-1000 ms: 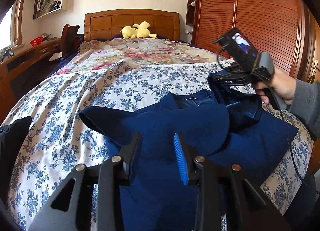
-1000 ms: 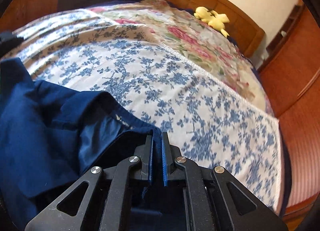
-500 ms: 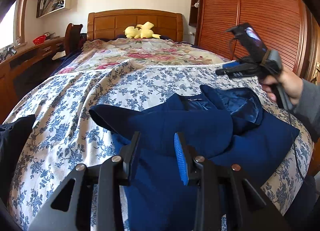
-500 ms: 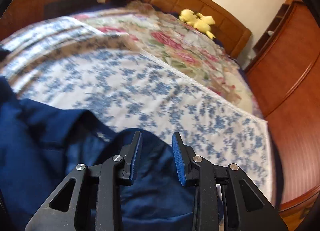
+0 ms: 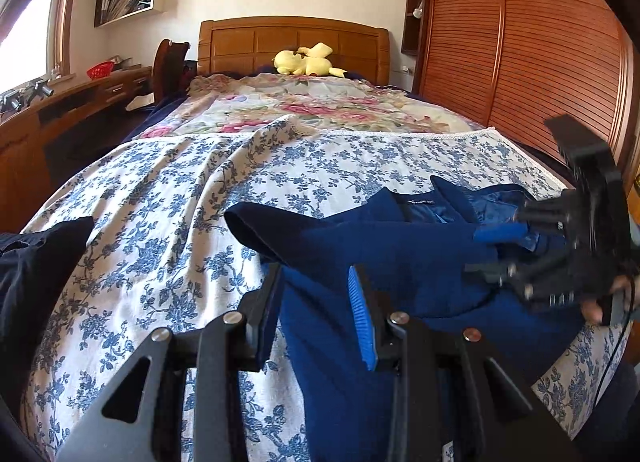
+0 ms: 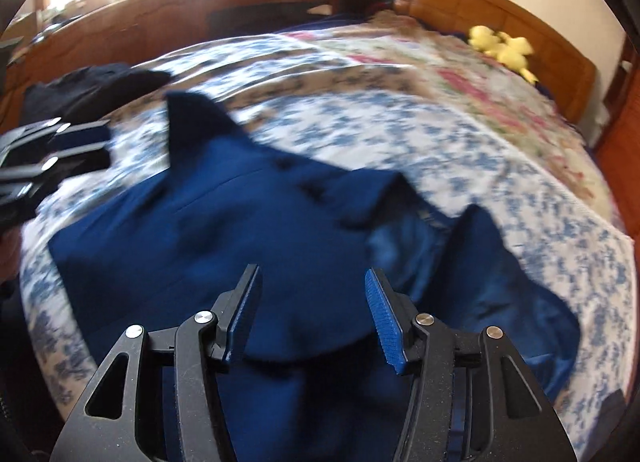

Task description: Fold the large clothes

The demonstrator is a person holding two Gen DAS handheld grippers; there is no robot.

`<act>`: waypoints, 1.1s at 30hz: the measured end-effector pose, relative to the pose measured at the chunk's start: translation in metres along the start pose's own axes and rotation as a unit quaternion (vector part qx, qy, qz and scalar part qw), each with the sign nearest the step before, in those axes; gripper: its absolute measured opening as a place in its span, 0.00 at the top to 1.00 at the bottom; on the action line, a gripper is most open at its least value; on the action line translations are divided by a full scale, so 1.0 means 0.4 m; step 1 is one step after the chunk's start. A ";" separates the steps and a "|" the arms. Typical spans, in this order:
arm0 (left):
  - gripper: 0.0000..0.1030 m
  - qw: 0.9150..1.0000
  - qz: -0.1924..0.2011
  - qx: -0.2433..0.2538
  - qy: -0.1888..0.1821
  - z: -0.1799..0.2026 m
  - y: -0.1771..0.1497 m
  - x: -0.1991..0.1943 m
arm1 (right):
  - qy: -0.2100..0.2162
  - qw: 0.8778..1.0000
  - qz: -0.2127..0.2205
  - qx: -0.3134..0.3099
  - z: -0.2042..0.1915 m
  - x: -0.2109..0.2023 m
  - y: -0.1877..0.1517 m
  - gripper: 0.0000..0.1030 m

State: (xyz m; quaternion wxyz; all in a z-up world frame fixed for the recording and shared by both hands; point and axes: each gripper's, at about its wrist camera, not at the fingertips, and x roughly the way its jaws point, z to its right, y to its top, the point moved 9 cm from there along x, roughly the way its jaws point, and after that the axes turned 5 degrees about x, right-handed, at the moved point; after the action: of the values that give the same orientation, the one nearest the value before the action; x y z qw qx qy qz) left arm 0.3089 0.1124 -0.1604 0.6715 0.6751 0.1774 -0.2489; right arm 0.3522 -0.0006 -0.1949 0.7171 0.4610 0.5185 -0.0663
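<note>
While lying half-folded near the bed's (image 5: 160, 197) foot edge, navy jacket (image 5: 400, 262) awaiting its next fold, left gripper (image 5: 316, 302) and right gripper (image 6: 312, 310) both hovering over it, jaws apart, empty

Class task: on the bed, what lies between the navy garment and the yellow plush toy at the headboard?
In the left wrist view, blue-flowered sheet, then pink floral cover, lie between the navy garment and yellow plush toy.

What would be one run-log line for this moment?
left gripper: jaws open, over blue jacket | right gripper: jaws open, holding nothing | jacket: on floral bedspread, partly folded
</note>
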 end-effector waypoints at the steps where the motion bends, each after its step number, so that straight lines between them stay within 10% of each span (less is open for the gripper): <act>1: 0.69 1.000 0.000 -0.001 0.000 -0.002 0.000 0.001 | 0.005 1.000 -0.003 -0.001 -0.015 0.005 -0.007 0.47; 16: 0.69 1.000 0.001 -0.007 0.007 -0.031 -0.002 0.000 | 0.020 0.997 -0.066 -0.039 -0.099 0.081 -0.082 0.46; 18: 0.69 1.000 0.000 -0.007 0.007 -0.031 -0.003 0.001 | 0.018 0.997 -0.066 -0.047 -0.097 0.085 -0.079 0.55; 21: 0.69 1.000 -0.002 -0.007 0.006 -0.029 -0.003 0.004 | 0.033 0.996 -0.076 -0.044 -0.080 0.092 -0.069 0.94; 33: 0.69 1.000 -0.003 -0.002 0.005 -0.016 -0.003 0.012 | -0.088 0.995 0.033 -0.018 0.142 0.033 0.180 0.96</act>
State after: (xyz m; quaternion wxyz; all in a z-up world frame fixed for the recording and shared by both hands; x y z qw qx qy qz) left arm 0.3126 0.1184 -0.1643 0.6711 0.6744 0.1832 -0.2476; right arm 0.4382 0.0038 -0.1608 0.7701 0.4572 0.4387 -0.0736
